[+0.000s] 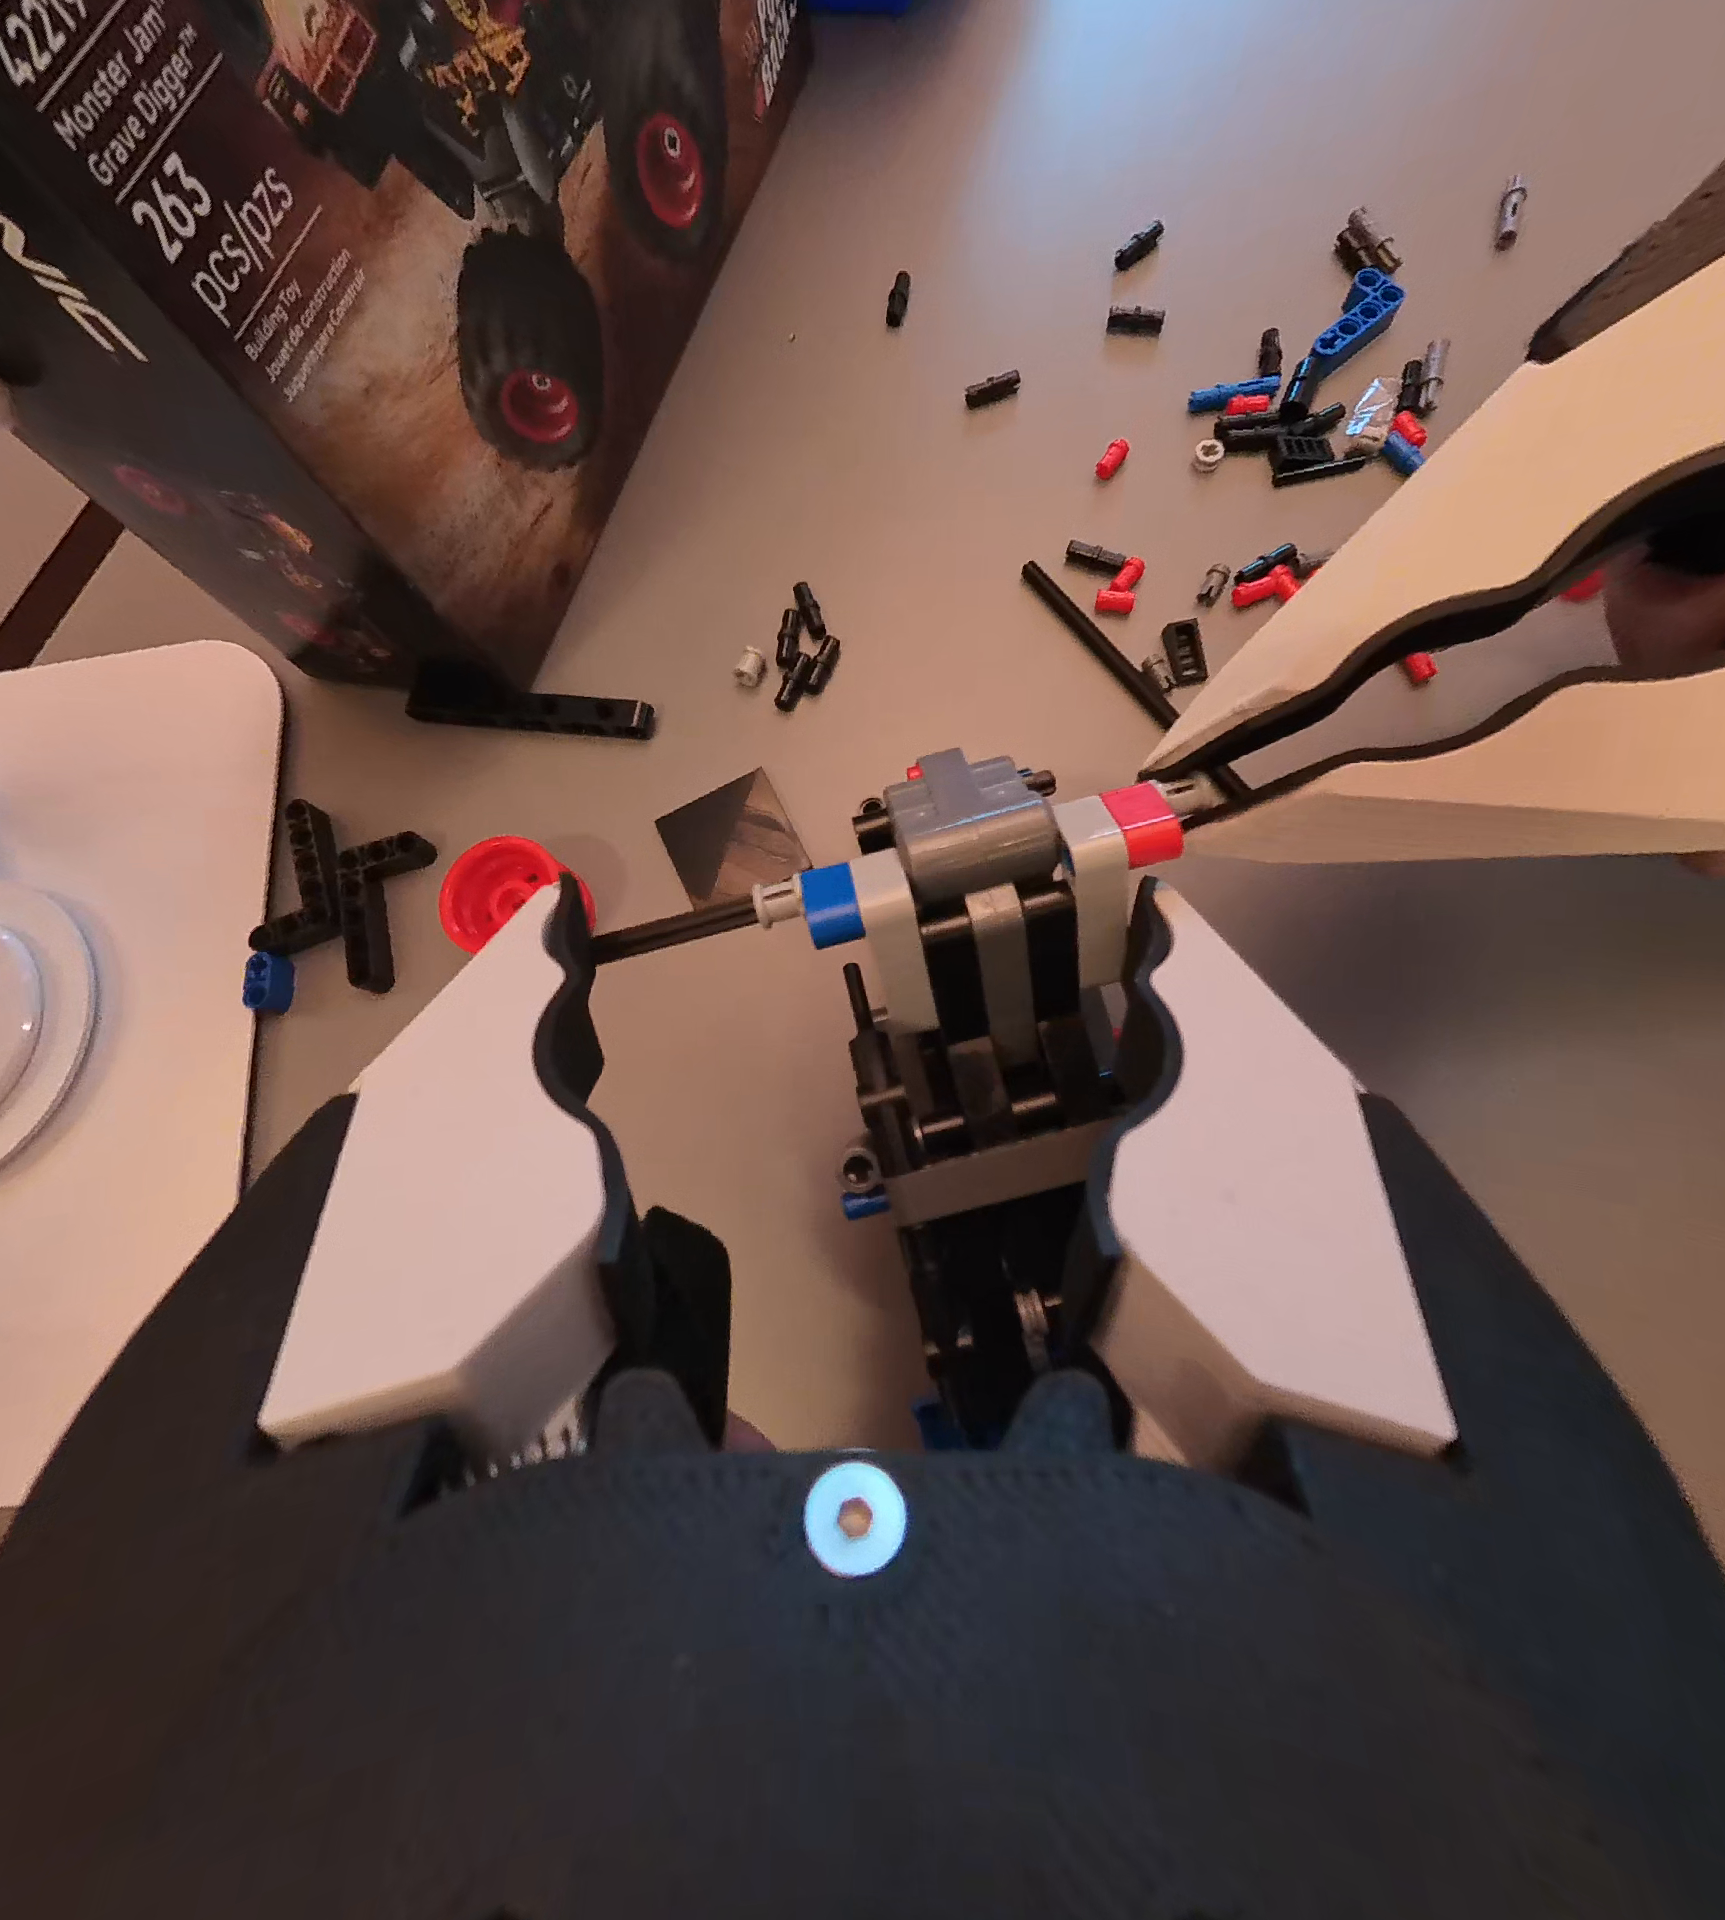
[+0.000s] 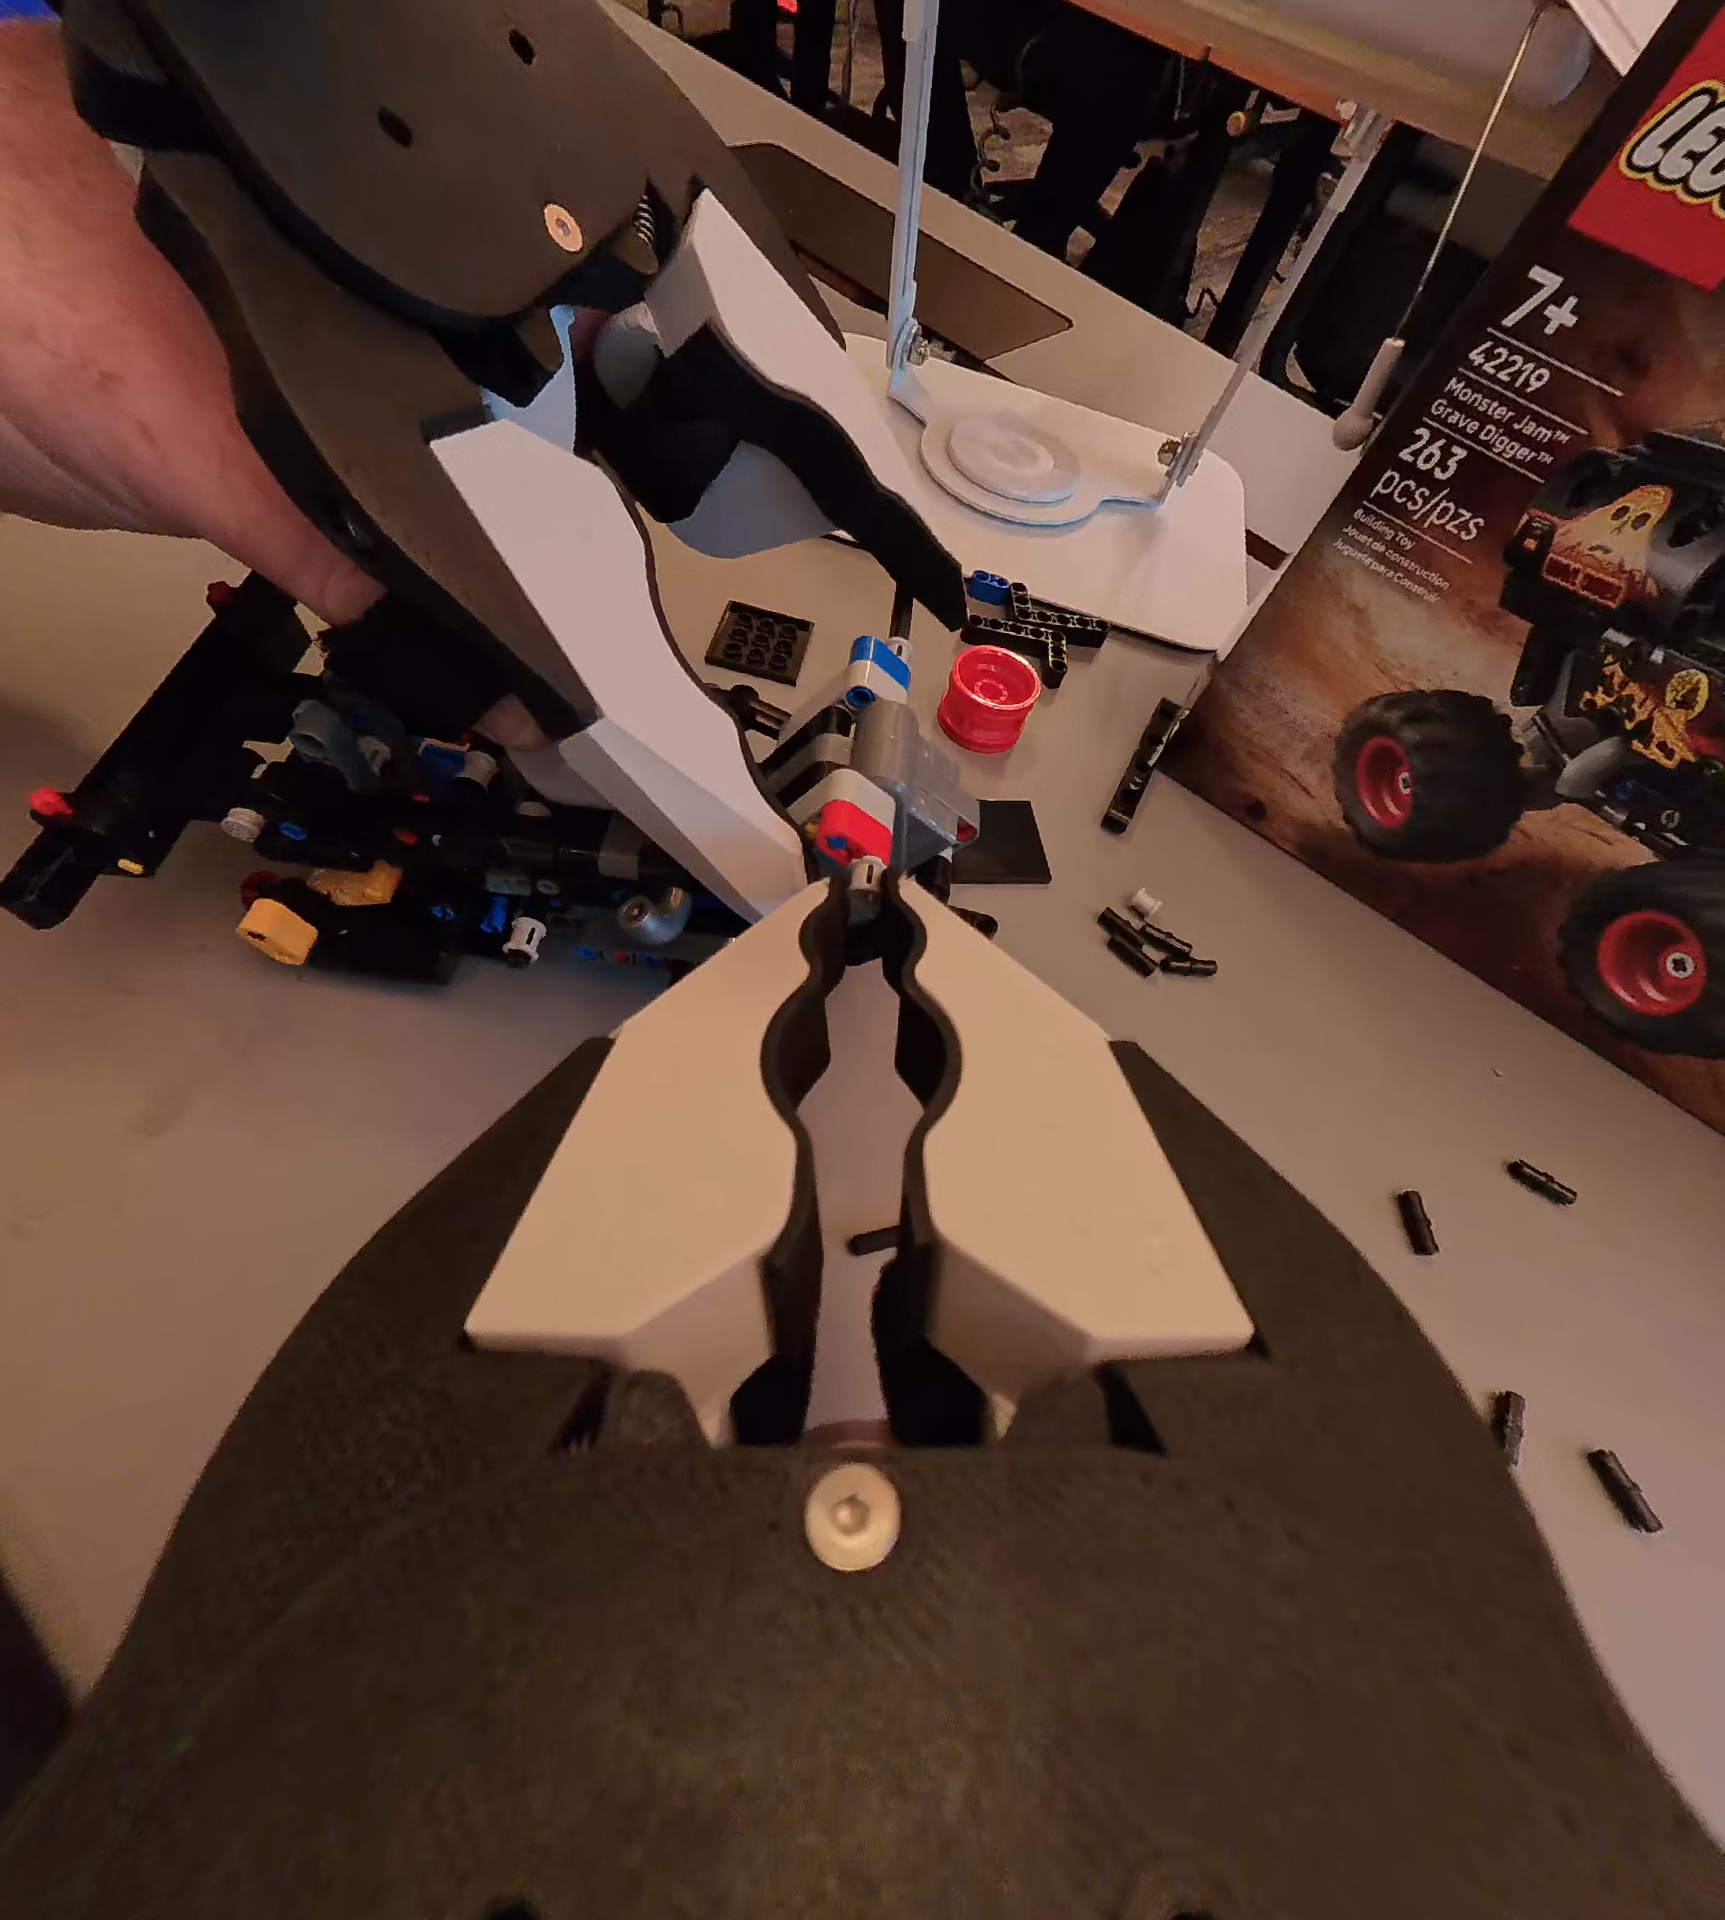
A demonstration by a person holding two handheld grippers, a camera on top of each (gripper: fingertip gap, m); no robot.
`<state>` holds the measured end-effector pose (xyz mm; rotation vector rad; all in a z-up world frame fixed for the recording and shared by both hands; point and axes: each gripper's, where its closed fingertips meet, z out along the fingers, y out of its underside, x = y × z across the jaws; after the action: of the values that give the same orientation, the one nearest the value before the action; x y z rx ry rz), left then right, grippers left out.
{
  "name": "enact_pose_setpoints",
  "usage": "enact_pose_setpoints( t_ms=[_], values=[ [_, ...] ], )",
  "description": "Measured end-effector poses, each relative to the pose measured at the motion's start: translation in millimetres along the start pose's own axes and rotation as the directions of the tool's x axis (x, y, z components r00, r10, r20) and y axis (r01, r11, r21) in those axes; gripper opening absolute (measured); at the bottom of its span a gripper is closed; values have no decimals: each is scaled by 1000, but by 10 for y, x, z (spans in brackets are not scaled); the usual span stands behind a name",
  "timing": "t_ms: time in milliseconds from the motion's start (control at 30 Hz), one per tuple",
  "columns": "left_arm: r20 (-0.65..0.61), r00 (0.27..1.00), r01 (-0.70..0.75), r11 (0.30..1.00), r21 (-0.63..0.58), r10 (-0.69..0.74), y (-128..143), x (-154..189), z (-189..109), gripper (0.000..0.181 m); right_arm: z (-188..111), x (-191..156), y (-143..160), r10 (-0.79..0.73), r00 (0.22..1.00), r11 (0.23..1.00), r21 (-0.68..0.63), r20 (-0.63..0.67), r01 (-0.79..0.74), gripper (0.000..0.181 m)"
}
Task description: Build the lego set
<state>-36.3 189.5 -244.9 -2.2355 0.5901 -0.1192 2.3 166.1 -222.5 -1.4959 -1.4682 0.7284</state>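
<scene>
— What's that lump standing in the middle of the table?

— The half-built model [image 1: 983, 997]: black beams below, a grey block on top, and a black axle [image 1: 676, 928] running crosswise through it. A blue sleeve [image 1: 830, 902] sits on one end, a red one [image 1: 1138, 826] on the other.

— And the rest of the set?

— Loose. A red wheel hub [image 1: 496, 891] lies near the axle's bare end, crossed black beams [image 1: 344, 902] just beyond it. Small black, red and blue pins [image 1: 1284, 405] are scattered farther off, with the box [image 1: 338, 312] standing behind.
</scene>
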Motion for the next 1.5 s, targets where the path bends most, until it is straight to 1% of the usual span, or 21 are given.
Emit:
enact_pose_setpoints(
  t_ms=[400,633,667,733,833,867,1000,1167,1500],
  values=[
    [-3,1000,-16,1000,19,16,-24,2,11,100,-3,4,0,13,1000,1000,-10,26,-13,3],
    [-10,999,-31,1000,4,31,-16,2,-4,101,-12,-8,-10,25,999,1000,9,32,-25,3],
    [-6,1000,-26,1000,-2,26,-8,-10,-10,102,-6,-6,-11,14,1000,1000,5,23,-14,3],
    [33,999,-10,1000,-10,11,5,-75,-12,113,3,-5,-20,6,1000,1000,7,16,-6,3],
    [6,1000,26,999,-29,-26,41,-40,6,109,3,-10,-10,11,1000,1000,8,22,-11,3],
    [-13,1000,21,999,-28,-21,37,-5,9,103,4,-9,-9,7,1000,1000,6,20,-7,3],
    [-40,998,44,999,-26,-45,40,0,17,101,5,-12,-20,8,1000,1000,10,18,-8,3],
    [-42,999,26,1000,-9,-26,16,2,27,101,2,-5,-16,16,1000,1000,6,14,-16,3],
    [-36,999,-2,1000,-13,1,5,-1,32,100,10,-6,-14,48,998,999,10,35,-48,2]
  ],
)
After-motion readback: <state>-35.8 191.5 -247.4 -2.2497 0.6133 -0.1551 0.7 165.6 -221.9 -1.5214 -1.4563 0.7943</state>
